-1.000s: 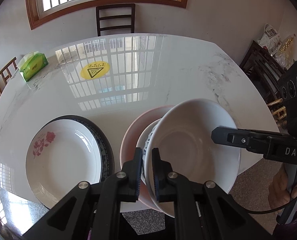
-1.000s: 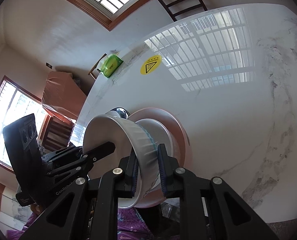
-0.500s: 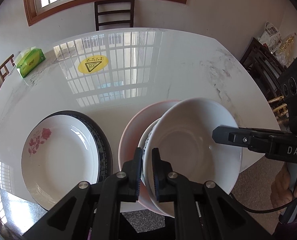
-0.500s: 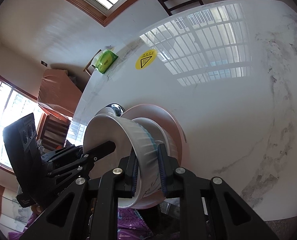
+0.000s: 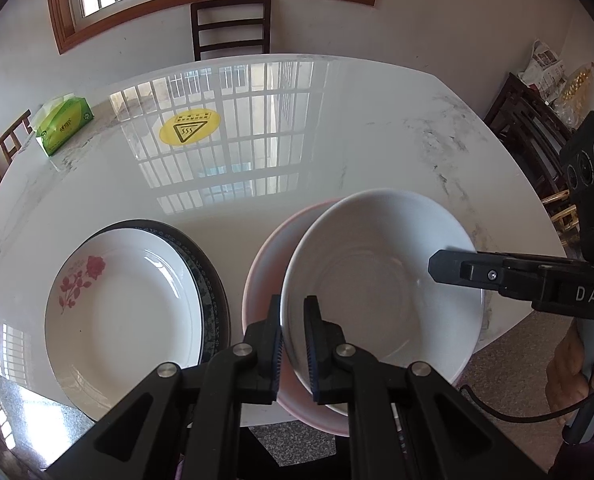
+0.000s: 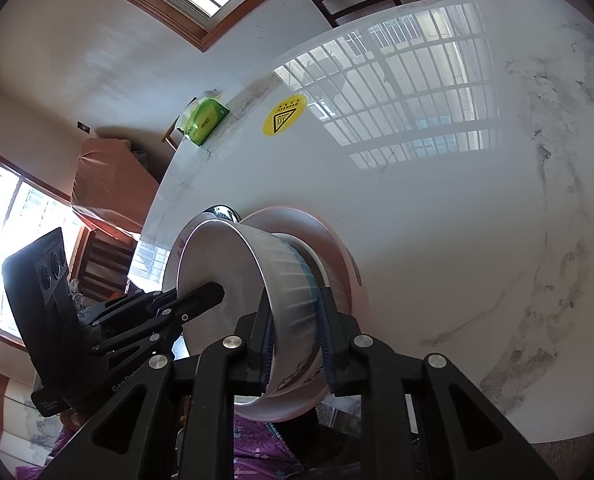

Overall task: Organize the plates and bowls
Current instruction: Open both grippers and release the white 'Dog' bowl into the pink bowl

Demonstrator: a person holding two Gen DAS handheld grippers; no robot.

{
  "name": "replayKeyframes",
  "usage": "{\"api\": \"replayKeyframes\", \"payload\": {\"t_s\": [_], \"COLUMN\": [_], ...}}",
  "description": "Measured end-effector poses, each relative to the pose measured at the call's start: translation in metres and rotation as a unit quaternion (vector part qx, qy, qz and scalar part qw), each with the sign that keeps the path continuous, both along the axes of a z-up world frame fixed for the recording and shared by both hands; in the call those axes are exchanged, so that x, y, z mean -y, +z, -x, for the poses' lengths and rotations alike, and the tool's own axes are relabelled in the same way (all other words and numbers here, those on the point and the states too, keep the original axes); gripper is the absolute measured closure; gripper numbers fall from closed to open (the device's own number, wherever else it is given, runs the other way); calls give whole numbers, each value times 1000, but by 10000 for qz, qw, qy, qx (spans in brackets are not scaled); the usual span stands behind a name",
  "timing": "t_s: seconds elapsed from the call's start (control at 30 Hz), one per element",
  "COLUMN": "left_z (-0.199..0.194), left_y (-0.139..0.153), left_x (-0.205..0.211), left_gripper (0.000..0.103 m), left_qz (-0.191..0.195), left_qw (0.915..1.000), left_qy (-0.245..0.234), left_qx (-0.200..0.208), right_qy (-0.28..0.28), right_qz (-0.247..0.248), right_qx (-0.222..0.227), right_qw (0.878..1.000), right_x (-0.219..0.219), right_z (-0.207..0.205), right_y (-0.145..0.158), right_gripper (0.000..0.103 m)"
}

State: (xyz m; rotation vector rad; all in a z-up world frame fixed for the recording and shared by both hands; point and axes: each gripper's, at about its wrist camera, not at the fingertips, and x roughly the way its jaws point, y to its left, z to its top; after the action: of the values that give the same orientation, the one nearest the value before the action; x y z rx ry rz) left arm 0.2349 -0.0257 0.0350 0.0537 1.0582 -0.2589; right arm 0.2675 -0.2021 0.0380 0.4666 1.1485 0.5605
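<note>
Both grippers hold a white bowl (image 5: 381, 280) over a pink plate (image 5: 263, 276) at the table's near edge. My left gripper (image 5: 293, 340) is shut on the bowl's near rim. My right gripper (image 6: 295, 332) is shut on the opposite ribbed wall of the bowl (image 6: 289, 280). One finger of the right gripper (image 5: 441, 268) lies inside the bowl; the other is hidden. A second bowl with a blue band (image 6: 303, 268) shows just under the white one, above the pink plate (image 6: 337, 248). The left gripper (image 6: 207, 296) reaches in from the left.
A rose-printed white plate (image 5: 125, 312) lies on a dark-rimmed plate at the left. On the white marble table (image 5: 337, 140) are a yellow warning sticker (image 5: 189, 130) and a green tissue pack (image 5: 63, 126). A chair (image 5: 229, 24) stands behind. A hand (image 5: 577, 380) holds the right gripper.
The white bowl has settled closer over the blue-patterned bowl, whose rim no longer shows in the left wrist view. Both grips are unchanged.
</note>
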Motion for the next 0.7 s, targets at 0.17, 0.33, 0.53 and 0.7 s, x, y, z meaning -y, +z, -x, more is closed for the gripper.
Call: {"api": "replayKeyframes", "payload": {"t_s": [0.17,0.33,0.53,0.7], "left_z": [5,14,24,36], "left_y": [3,9,11,18], "left_x": [2,6,9,6], "left_gripper": [93,93,92,92], "left_qz": [-207,-513,-793,-1034], "left_qw": [9994,9963,9901,9807], "left_qy": [21,11,25,200], "left_qx": [264,690,1157,1647], "right_qy": [31,-32,-140,-363], "right_qz": [167,309,533,609], "right_qx": [163,540,1161,1627], "right_qw": [9997,9981,9917,9841], "right_x": [-4,-3,-6,-4], "right_z": [3,7,18,32], "right_y": [1,15,32,37], "right_gripper": [81,81,81,81]}}
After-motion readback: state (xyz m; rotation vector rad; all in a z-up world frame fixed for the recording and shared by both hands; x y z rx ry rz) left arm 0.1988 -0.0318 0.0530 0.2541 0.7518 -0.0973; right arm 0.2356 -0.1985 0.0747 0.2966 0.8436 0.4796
